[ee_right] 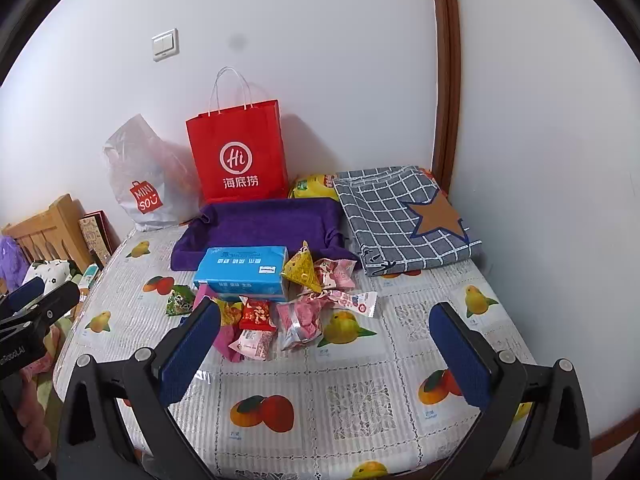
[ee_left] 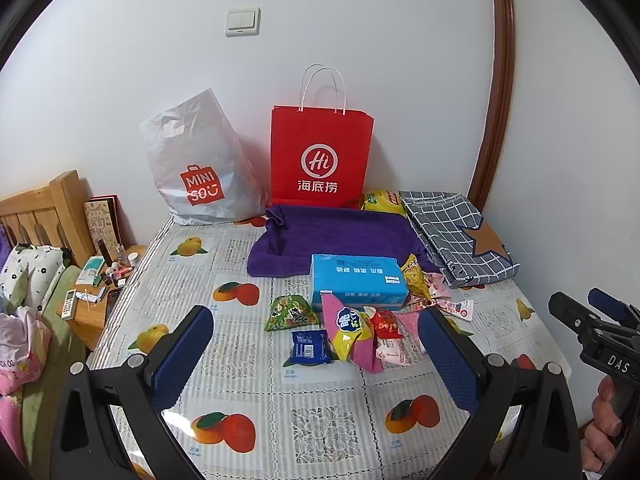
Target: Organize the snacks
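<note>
Several small snack packets lie in a loose pile mid-table: a green one (ee_left: 290, 314), a blue one (ee_left: 310, 347), a yellow-and-pink one (ee_left: 348, 332), a red one (ee_right: 256, 314), a yellow triangular one (ee_right: 302, 268) and some pink ones (ee_right: 300, 322). A blue tissue pack (ee_left: 356, 280) rests at the front of a purple fabric tray (ee_left: 332, 236). My left gripper (ee_left: 316, 314) hovers open in front of the pile, nothing between its fingers. My right gripper (ee_right: 325, 308) is open too, to the right of the pile, and holds nothing.
Against the wall stand a red paper bag (ee_left: 320, 156) and a white plastic bag (ee_left: 200, 168). A folded grey checked cloth (ee_right: 400, 216) and a yellow bag (ee_right: 314, 186) lie at the back right. A cluttered bedside stand (ee_left: 100, 292) borders the table's left edge.
</note>
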Demonstrator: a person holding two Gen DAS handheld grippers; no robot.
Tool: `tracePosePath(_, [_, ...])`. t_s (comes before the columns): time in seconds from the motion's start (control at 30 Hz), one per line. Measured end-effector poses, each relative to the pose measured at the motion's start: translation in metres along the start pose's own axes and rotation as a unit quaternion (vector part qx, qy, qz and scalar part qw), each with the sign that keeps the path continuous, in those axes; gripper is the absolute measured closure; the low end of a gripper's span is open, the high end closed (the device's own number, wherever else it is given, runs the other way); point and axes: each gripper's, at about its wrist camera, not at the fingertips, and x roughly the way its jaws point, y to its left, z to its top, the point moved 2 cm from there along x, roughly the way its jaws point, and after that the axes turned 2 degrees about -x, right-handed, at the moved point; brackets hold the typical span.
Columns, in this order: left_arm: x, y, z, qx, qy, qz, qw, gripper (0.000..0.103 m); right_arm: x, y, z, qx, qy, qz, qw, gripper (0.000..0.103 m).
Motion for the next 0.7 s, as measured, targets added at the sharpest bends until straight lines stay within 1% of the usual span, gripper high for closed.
tracePosePath(0.3, [0.0016, -0.0021, -0.0001, -0.003, 0.006, -0.005, 1.0000, 0.000, 0.0004, 0.0017, 0.0000, 0.000, 0.001, 0.002, 1.000, 0.001])
tracePosePath(0.7, [-0.0022, 0.0009, -0.0034, 0.000, 0.000, -0.011, 0.9999, 0.000, -0.0005, 0.0062, -0.0022, -0.007, 0.000, -0.002, 1.000, 0.001])
